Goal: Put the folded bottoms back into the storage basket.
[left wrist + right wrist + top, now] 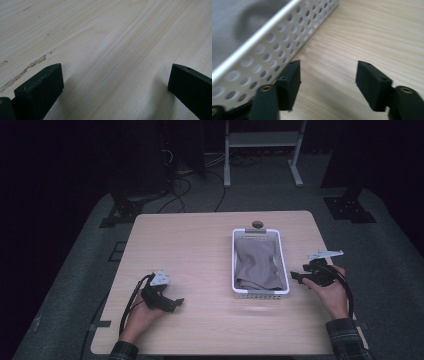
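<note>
the right gripper (pixel 300 276) sits low over the table (pixel 200 250) at the right, just beside the near right corner of the basket (pixel 260 293). its jaws stand well apart with bare wood between them and hold nothing. in the right gripper view (pixel 328 80) one jaw is close against the basket (pixel 269 50) wall, though whether it touches cannot be told; the other jaw has open table beside it. the person's right hand (pixel 332 292) holds it from the near side, close to the table's right edge, so room on that side is narrow.

the left gripper (pixel 172 304) rests at the near left of the table, well apart from the basket. its jaws are spread wide and grip nothing; in the left gripper view (pixel 115 82) there is only pale wood grain between them, with a few scuffed marks on the table (pixel 112 37). the left hand (pixel 142 317) holds it near the table's near edge. a broad stretch of bare table lies between this gripper and the basket, and more toward the far left corner.

the basket is white, long and narrow, with walls full of round holes and a smooth rim. it stands right of the table's middle, its long side running near to far. a grey cloth (pixel 257 265) lies rumpled inside and covers most of the bottom. a small dark round spot (pixel 257 224) shows at the far edge of the table just beyond the basket. no writing or label can be read anywhere.
</note>
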A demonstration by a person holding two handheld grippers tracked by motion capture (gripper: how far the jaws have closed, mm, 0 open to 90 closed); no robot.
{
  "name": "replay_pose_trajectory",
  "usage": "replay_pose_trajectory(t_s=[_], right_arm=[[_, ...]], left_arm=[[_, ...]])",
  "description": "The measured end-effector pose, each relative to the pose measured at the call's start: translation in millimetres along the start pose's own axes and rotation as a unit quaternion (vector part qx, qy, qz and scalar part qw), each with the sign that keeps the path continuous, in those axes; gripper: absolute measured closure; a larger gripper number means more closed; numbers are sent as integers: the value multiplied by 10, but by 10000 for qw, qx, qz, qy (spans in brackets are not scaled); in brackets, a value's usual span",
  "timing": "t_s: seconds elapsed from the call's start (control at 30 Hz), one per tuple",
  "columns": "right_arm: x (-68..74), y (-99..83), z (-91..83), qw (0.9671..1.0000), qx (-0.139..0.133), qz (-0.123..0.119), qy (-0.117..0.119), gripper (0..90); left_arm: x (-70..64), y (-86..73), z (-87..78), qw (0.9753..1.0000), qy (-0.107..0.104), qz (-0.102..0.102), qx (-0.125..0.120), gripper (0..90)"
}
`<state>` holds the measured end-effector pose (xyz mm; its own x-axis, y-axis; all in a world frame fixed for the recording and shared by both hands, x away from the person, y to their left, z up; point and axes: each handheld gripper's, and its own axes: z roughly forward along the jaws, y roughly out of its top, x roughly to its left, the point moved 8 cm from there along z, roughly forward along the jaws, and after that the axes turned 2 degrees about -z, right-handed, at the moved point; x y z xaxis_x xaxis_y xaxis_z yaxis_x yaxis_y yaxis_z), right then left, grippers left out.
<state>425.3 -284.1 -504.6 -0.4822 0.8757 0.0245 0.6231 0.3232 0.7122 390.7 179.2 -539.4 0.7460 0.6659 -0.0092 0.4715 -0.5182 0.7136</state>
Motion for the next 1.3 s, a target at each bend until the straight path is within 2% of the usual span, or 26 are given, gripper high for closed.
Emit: replay_pose_trajectory(t_s=[0.07, 0.17, 0.3, 0.5, 0.6, 0.8, 1.0, 1.3], right_arm=[[-27, -30, 27, 9999, 24, 103, 9, 295], [-48, -80, 78, 9995, 156, 223, 143, 234], [-80, -133, 135, 9996, 241, 137, 43, 203], [-109, -219, 193, 9987, 478, 160, -97, 171], [-110, -237, 191, 9985, 499, 142, -166, 164], [-96, -258, 210, 9986, 362, 121, -369, 125], [-89, -263, 262, 9993, -80, 88, -341, 61], [-90, -260, 268, 9994, -85, 59, -335, 59]], left_arm=[[-1, 0, 0, 10000, -3, 4, 0, 0], [-3, -2, -2, 10000, -12, 18, 6, 0], [-5, -3, -3, 10000, -21, 25, 6, 0], [-7, -4, -4, 10000, -24, 25, 6, 0], [-8, -4, -4, 10000, -27, 26, 3, 0], [-12, -9, -9, 10000, -28, 37, 10, 0], [-13, -10, -11, 10000, -29, 40, 12, 0], [-13, -10, -11, 10000, -29, 40, 12, 0]])
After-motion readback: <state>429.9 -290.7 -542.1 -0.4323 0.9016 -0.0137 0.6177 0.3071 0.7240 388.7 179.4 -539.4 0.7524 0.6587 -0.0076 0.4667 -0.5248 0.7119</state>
